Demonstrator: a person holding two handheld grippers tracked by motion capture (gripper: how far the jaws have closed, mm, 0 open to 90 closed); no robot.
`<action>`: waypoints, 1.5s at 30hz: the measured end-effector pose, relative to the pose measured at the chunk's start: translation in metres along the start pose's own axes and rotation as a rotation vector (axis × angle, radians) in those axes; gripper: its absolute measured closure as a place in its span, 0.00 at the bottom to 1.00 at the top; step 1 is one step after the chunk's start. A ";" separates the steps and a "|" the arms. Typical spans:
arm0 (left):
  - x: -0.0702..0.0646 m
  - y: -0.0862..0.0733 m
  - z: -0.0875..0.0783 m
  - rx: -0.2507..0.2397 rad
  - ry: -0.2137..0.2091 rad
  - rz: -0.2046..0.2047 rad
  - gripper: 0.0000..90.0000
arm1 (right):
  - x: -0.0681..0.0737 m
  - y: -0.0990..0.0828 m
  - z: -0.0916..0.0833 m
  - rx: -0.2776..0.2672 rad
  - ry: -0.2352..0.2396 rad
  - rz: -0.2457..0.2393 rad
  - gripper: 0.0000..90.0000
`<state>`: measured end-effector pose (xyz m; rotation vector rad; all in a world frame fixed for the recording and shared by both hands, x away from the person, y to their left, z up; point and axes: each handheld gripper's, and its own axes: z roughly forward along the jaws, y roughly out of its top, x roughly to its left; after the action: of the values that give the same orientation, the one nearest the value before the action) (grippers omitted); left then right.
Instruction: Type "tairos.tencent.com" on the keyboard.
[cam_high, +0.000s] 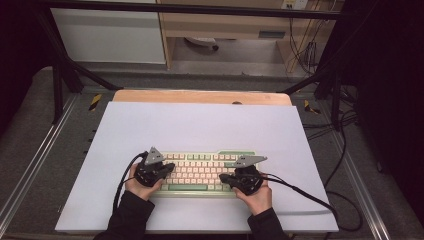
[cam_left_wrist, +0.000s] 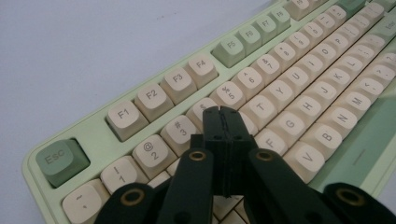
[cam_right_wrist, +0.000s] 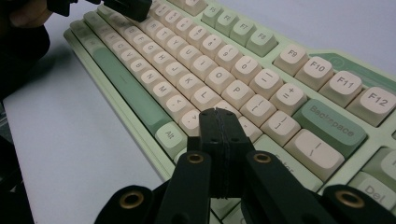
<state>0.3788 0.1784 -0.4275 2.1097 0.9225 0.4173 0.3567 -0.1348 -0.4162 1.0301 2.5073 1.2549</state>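
**Both grippers shut, poised over the keyboard's two ends**

High view: pale green keyboard with cream keycaps (cam_high: 200, 172) lies on a white sheet-covered table top (cam_high: 200, 125), near the sheet's near edge and about midway between its side edges. Long axis runs parallel to that near edge; green space bar row faces the person, function row faces the far edge. Wide bare sheet beyond the keyboard to the far edge, and open strips to either side; only a narrow band at the near edge, taken up by the person's dark sleeves.

Left black two-jaw gripper (cam_high: 167, 169) sits over the keyboard's left end, right black two-jaw gripper (cam_high: 225, 177) over its right end, tips turned toward each other.

Left gripper view: key legends readable here. Left gripper (cam_left_wrist: 223, 112) has jaws pressed together with nothing between, tips over the number row by the 4 and 5 keys. Grey-green Esc key (cam_left_wrist: 60, 161) marks the keyboard's near-left corner in this view.

Right gripper view: right gripper (cam_right_wrist: 219, 114) likewise has jaws together, empty, tips above the keys right of L. Green Backspace key (cam_right_wrist: 329, 126) lies just beside. Whether either tip touches a key cannot be told.
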 end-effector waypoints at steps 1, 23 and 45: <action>0.000 0.000 0.000 0.000 -0.001 0.000 1.00 | 0.000 0.000 0.000 0.000 0.000 0.000 1.00; -0.003 0.000 -0.004 0.000 -0.015 0.009 1.00 | 0.000 0.001 -0.002 -0.003 0.000 -0.001 1.00; 0.000 -0.010 -0.029 -0.030 -0.024 -0.008 1.00 | 0.005 0.004 0.000 -0.014 0.013 -0.001 1.00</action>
<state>0.3582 0.1982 -0.4167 2.0789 0.9051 0.3982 0.3551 -0.1304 -0.4128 1.0201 2.5053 1.2811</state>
